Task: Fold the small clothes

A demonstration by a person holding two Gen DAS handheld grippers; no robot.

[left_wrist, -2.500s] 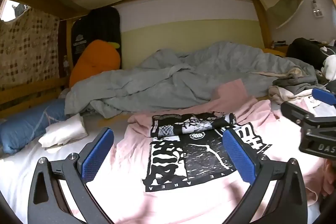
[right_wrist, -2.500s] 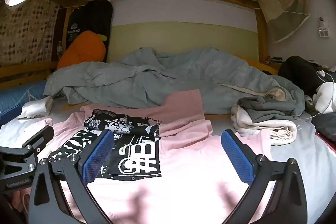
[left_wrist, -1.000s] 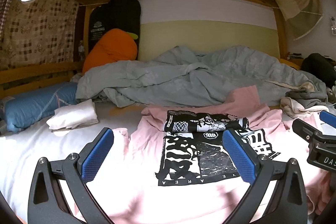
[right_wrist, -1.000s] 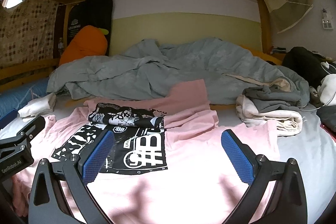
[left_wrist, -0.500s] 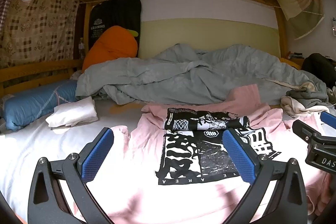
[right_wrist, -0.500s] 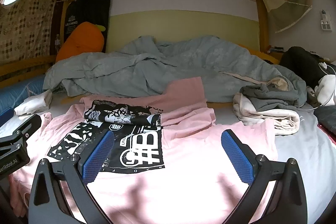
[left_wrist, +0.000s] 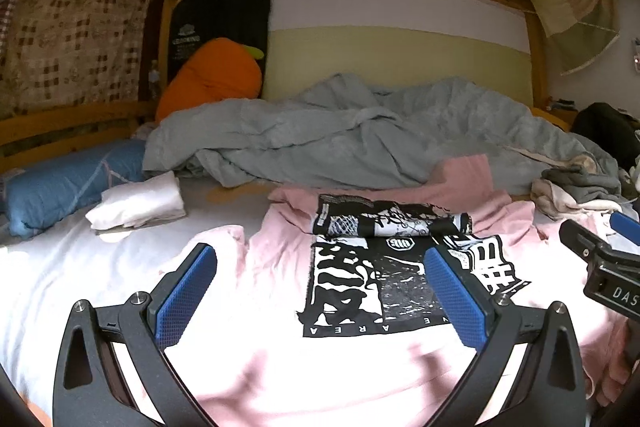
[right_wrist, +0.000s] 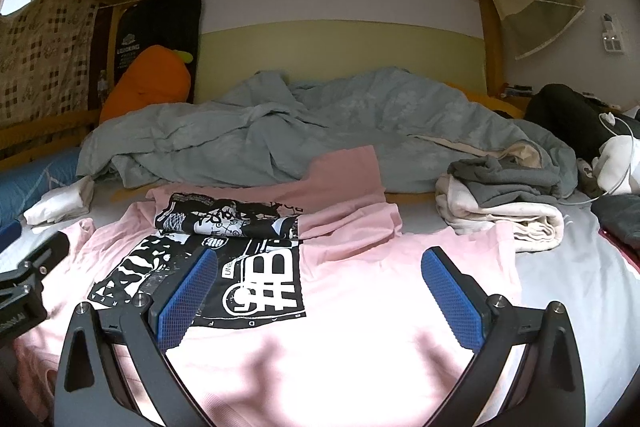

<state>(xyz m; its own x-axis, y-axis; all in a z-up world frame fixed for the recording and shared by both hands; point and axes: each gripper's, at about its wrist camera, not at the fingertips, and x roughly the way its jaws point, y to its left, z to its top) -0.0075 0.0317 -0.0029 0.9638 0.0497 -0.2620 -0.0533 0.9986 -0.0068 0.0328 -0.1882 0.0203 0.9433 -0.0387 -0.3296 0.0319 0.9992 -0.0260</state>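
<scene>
A pink T-shirt (left_wrist: 272,291) with a black and white print lies spread on the white bed sheet, its far end folded over toward me so a strip of print shows on top (left_wrist: 392,221). It also shows in the right wrist view (right_wrist: 360,291). My left gripper (left_wrist: 320,291) is open and empty, held above the shirt's left half. My right gripper (right_wrist: 318,293) is open and empty, held above the shirt's right half. The right gripper's body shows at the right edge of the left wrist view (left_wrist: 600,263).
A rumpled grey duvet (left_wrist: 360,139) lies across the back of the bed. A folded white cloth (left_wrist: 138,205) and a blue bolster (left_wrist: 60,183) lie at the left. Folded grey and cream clothes (right_wrist: 504,199) sit at the right. An orange carrot pillow (left_wrist: 212,79) leans in the back corner.
Both grippers stayed open and empty. The left gripper swung left and levelled off from 2.5 s ago; since 1 s ago both views shifted only slightly. The shirt has not moved.
</scene>
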